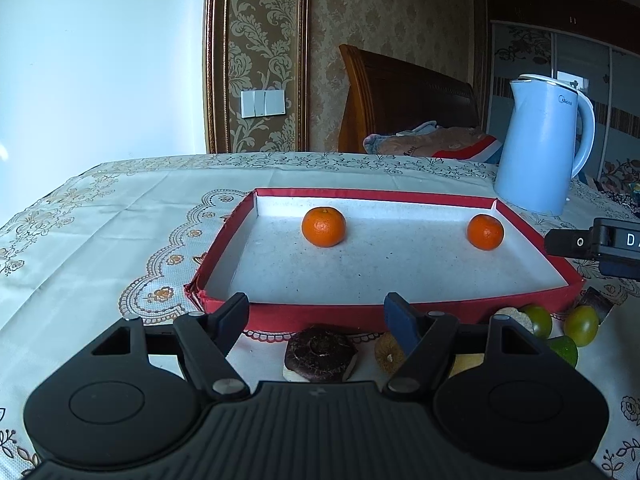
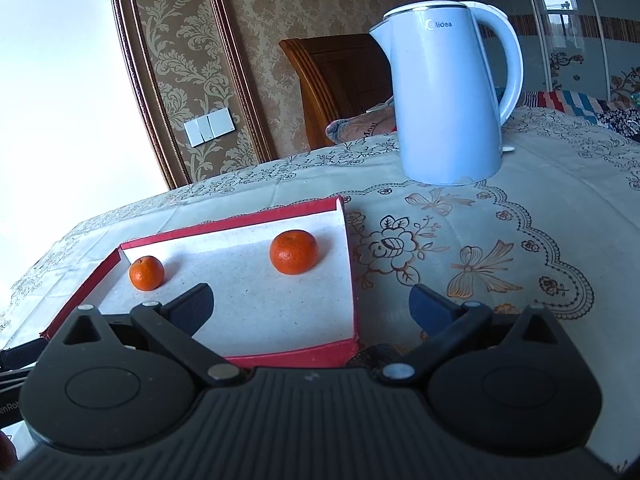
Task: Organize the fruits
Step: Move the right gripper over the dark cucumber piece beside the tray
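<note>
While both sets of jaws hang open and empty, two orange tangerines sit in the red-rimmed cardboard tray; round green fruits probably go next.

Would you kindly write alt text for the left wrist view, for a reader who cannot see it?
Two oranges, one left and one right, sit apart in a shallow red tray on a lace tablecloth. The open left claw hovers over a chocolate doughnut, with green fruits and a blue kettle to the right.

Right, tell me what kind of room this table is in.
Most likely a home bedroom: a wooden headboard with bedding stands behind the table, damask wallpaper covers the wall, and an electric kettle sits on the lace-patterned tablecloth.
</note>
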`<state>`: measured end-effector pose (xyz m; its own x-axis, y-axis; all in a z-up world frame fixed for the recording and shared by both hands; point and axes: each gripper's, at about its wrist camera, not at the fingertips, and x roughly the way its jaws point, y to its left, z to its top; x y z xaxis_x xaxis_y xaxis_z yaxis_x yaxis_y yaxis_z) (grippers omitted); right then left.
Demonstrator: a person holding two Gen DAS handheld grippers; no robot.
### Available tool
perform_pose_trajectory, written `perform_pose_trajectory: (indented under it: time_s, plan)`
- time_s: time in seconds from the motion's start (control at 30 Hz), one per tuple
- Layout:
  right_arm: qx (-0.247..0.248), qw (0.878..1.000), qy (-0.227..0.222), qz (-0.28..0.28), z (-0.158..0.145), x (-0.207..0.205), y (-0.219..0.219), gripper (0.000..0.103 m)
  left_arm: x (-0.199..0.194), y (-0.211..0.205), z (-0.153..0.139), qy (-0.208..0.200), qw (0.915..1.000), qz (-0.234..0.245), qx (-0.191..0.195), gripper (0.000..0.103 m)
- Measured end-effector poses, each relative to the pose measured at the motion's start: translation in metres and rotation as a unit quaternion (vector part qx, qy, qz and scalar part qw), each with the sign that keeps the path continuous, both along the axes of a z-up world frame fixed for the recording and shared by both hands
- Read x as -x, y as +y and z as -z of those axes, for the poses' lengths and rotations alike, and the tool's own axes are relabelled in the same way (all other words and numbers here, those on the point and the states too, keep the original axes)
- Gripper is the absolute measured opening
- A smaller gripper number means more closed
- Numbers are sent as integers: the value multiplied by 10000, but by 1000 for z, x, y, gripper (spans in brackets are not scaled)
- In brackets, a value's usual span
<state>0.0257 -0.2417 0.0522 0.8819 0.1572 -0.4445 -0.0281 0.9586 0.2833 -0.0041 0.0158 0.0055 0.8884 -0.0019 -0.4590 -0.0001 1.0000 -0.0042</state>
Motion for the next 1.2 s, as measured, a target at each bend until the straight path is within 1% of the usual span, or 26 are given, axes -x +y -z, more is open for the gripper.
perform_pose_trajectory:
  time_s: [0.2,0.37,0.5,0.7,0.97,1.2]
  plan:
    - [-56,10000,-29,44,1,5,-2,103,3,1,2,56,10000,53,-34,74]
    - [171,9998,-112,46,-1,8,4,103,1,1,4,169,9998,35,-47,74]
    - [460,9988,-148,70,-1,12,10,103,1,2,5,211,9998,3,-29,74]
    - [432,9989,-185,88,0,23,7,103,2,2,6,251,9997,-14,-78,74]
    - [667,9976,-160,50,3,31,9,103,1,6,10,448,9990,-30,-48,74]
    - [752,9971,-95,48,5,31,10,103,0,7,11,517,9986,-25,-44,74]
